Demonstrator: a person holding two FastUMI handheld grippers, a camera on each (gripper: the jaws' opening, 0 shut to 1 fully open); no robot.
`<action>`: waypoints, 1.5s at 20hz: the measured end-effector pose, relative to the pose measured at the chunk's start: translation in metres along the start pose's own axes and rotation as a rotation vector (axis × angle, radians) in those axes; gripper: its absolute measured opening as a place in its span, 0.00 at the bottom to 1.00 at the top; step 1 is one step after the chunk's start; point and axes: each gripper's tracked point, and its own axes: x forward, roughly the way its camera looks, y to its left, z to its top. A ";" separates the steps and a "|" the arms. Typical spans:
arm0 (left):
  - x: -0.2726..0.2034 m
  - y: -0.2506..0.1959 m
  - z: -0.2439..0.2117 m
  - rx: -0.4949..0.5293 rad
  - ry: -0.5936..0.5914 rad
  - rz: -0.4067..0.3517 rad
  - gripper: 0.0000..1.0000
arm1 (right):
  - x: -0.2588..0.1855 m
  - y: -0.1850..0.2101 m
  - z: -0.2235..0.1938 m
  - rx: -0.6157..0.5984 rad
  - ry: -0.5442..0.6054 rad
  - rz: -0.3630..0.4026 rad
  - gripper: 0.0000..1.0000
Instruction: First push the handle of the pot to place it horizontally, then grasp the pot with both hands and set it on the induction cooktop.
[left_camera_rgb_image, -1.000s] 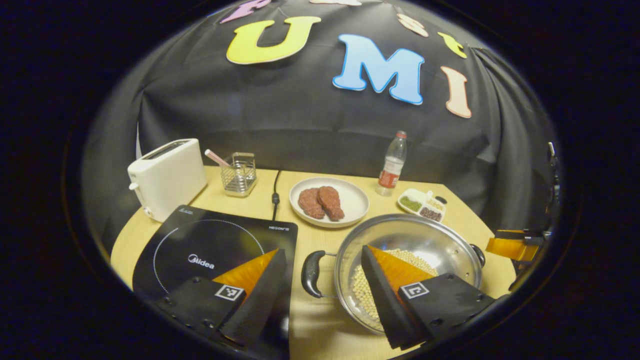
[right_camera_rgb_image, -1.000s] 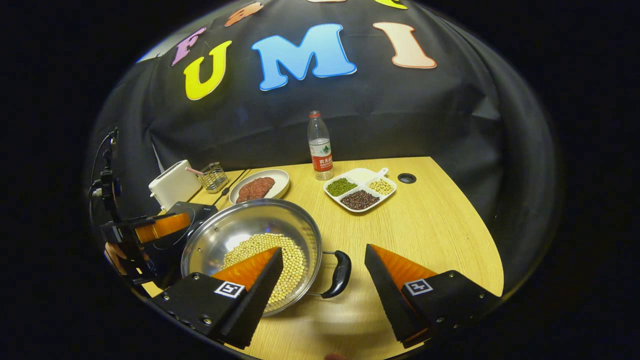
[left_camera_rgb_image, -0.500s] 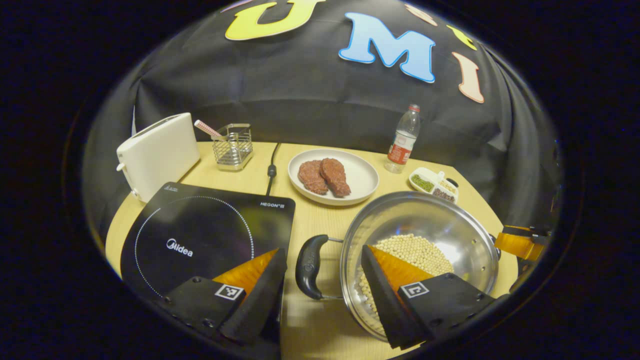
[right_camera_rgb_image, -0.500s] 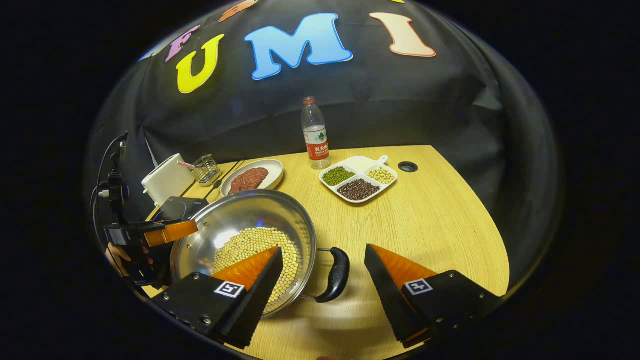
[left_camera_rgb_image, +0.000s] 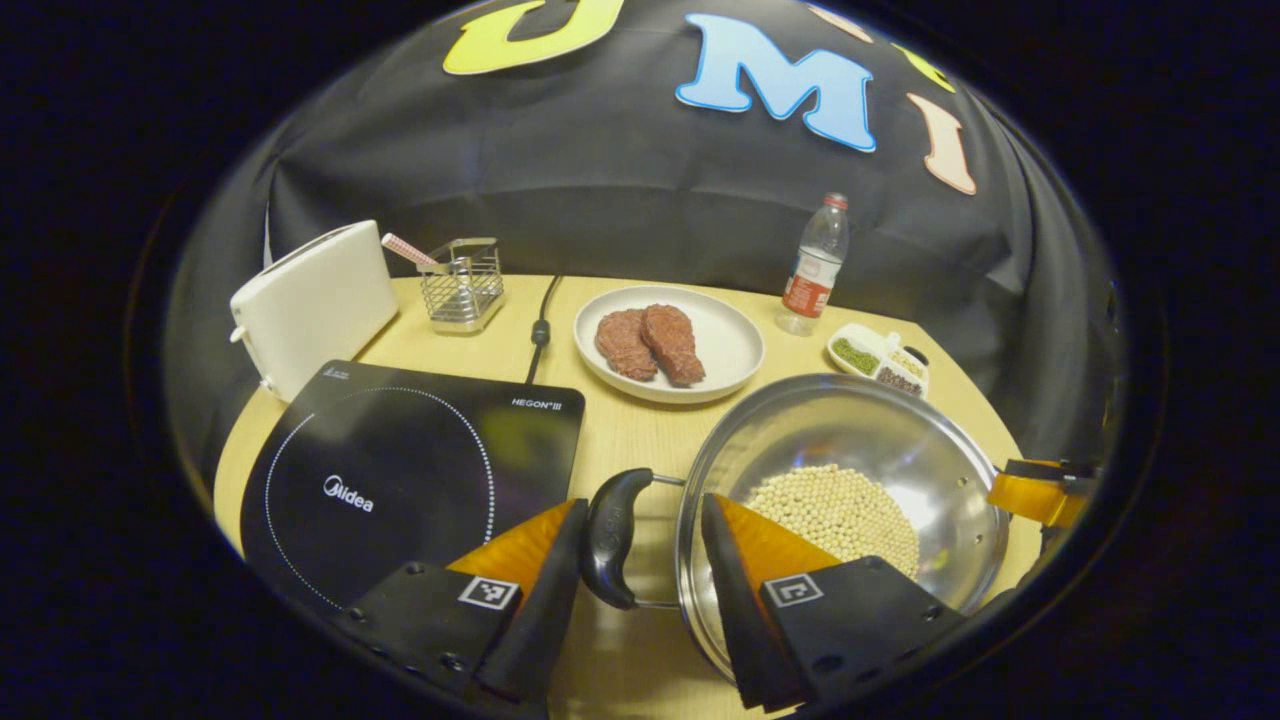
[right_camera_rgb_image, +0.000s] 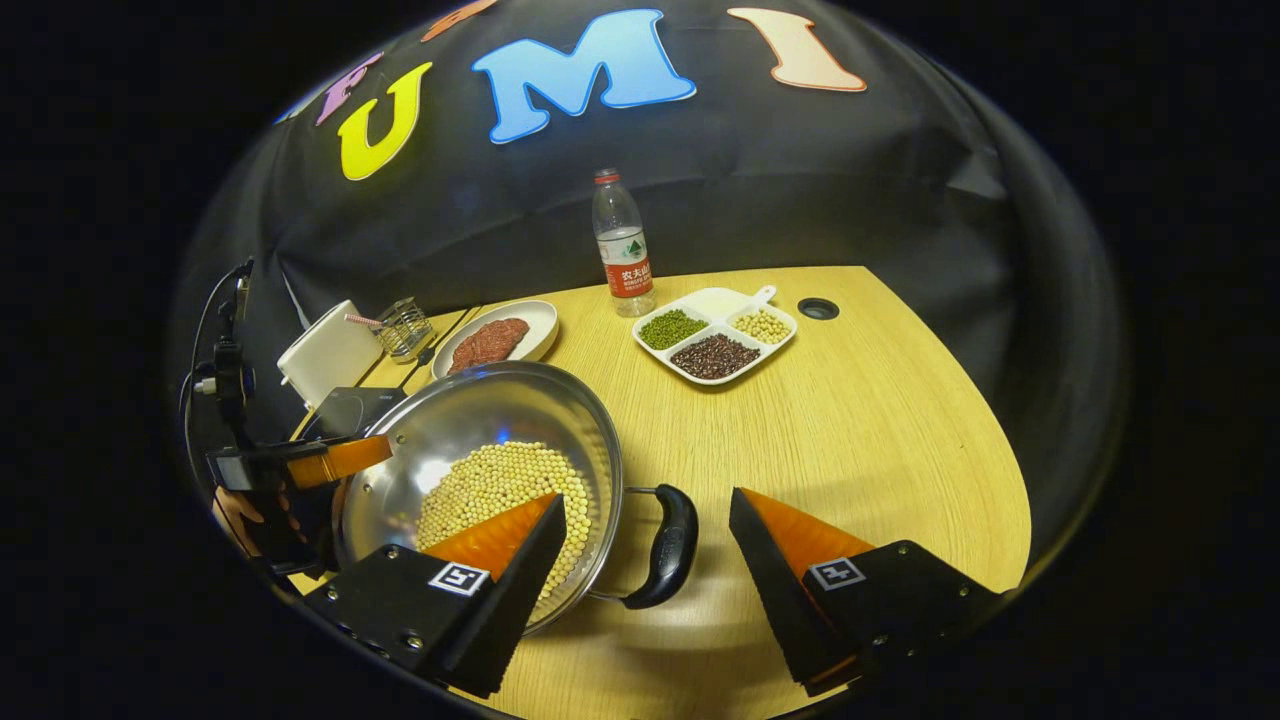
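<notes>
Both tongs straddle the black loop handles of the shiny steel pot (left_camera_rgb_image: 850, 470), left tongs (left_camera_rgb_image: 636, 545) narrowed around theirs, right tongs (right_camera_rgb_image: 648, 535) gaping wide, ready for a two-handed lift.

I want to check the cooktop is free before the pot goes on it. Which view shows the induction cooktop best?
The left gripper view: the induction cooktop lies close with its ring marking in plain sight and nothing on it. The right gripper view shows just a far corner past the pot.
</notes>
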 end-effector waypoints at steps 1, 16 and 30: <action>0.000 -0.001 -0.003 0.010 0.011 0.002 0.72 | 0.002 0.000 0.000 0.010 0.005 0.002 1.00; 0.009 -0.008 -0.007 0.010 0.032 0.021 0.74 | 0.013 -0.004 -0.017 0.108 0.105 -0.011 0.59; -0.022 -0.015 0.005 0.002 -0.008 0.053 0.67 | -0.002 -0.003 0.003 0.074 0.115 -0.002 0.45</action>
